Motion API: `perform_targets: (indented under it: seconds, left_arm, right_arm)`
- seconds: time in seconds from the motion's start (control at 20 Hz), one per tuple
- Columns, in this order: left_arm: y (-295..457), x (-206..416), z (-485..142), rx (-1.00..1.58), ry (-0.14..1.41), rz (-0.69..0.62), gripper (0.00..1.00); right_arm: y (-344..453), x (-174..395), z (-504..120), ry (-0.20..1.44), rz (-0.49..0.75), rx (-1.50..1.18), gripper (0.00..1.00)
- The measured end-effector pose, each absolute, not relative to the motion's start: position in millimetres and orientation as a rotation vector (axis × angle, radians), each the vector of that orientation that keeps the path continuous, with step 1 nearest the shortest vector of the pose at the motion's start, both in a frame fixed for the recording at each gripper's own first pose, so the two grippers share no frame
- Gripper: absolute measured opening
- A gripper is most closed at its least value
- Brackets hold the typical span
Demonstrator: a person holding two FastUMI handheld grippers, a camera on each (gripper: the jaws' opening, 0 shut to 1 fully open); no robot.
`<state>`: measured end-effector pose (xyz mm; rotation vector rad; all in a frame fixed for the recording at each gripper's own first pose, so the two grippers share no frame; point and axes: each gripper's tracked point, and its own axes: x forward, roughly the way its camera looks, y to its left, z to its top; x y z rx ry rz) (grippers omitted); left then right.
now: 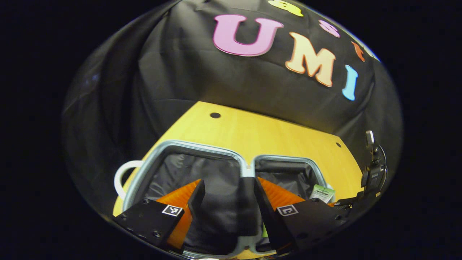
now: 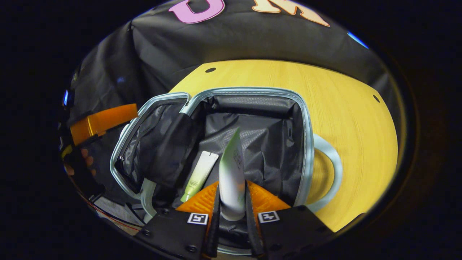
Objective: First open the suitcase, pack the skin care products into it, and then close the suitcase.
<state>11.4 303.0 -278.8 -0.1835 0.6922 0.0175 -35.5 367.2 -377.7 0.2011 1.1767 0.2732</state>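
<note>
The suitcase lies open on the yellow table, both halves lined in black with pale blue rims. My right gripper is shut on a white-and-green tube, held upright over the right half. A second, slimmer green-and-white tube lies inside that half, just left of the held one. In the left gripper view, my left gripper stands open above the suitcase, over the hinge between the halves, with nothing gripped. A tube shows at the right half's edge beside the other gripper.
A white carry handle sticks out from the suitcase's right side onto the table; another handle sticks out on the left. The other gripper's finger and a hand are at the left. Bare tabletop lies behind the suitcase.
</note>
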Motion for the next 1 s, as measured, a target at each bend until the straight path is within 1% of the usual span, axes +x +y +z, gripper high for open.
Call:
perform_targets:
  seconds: [0.25,0.3,0.35,0.45,0.5,0.6,0.65,0.7,0.75,0.8,0.85,0.9,0.95,1.0]
  left_arm:
    - [408.7,-0.1,-287.1,-0.164,0.711,0.204,0.81]
    - [425.9,-2.3,-290.5,-0.162,0.722,0.238,0.83]
    - [441.6,-5.1,-292.8,-0.165,0.730,0.262,0.87]
    - [464.5,-8.4,-302.1,-0.163,0.753,0.297,0.87]
    - [476.2,-9.2,-307.1,-0.159,0.765,0.308,0.87]
    - [489.8,-9.1,-323.8,-0.179,0.803,0.320,0.87]
    - [497.7,-11.5,-330.2,-0.188,0.820,0.322,0.87]
    - [503.3,-13.4,-337.3,-0.197,0.843,0.322,0.87]
    - [503.9,-15.5,-346.7,-0.214,0.872,0.305,0.87]
    - [503.1,-17.7,-356.4,-0.239,0.900,0.294,0.88]
    - [501.5,-19.1,-363.1,-0.268,0.930,0.285,0.83]
    - [501.1,-19.7,-370.3,-0.304,0.948,0.274,0.83]
    - [503.1,-18.3,-375.9,-0.336,0.952,0.276,0.79]
    - [508.0,-18.2,-382.3,-0.352,0.970,0.277,0.77]
  right_arm:
    - [366.4,-9.2,-349.5,1.059,0.246,0.233,0.92]
    - [366.2,-5.2,-341.4,1.037,0.244,0.246,0.98]
    - [364.8,0.3,-333.1,1.014,0.239,0.261,0.98]
    - [359.4,9.7,-319.6,0.970,0.223,0.283,0.98]
    - [353.7,14.9,-313.9,0.943,0.208,0.285,0.92]
    - [335.9,21.7,-302.0,0.891,0.166,0.283,0.92]
    - [325.6,22.6,-298.1,0.871,0.141,0.280,0.98]
    - [315.6,22.8,-295.6,0.857,0.119,0.277,0.98]
    - [305.5,21.3,-293.1,0.843,0.098,0.274,0.92]
    - [295.3,20.3,-290.7,0.830,0.079,0.274,0.92]
    - [284.2,19.1,-287.8,0.820,0.063,0.271,0.92]
    - [270.7,17.4,-285.8,0.808,0.041,0.265,0.98]
    - [254.5,16.5,-283.1,0.795,0.009,0.258,0.98]
    - [238.2,14.4,-280.2,0.786,-0.026,0.255,0.98]
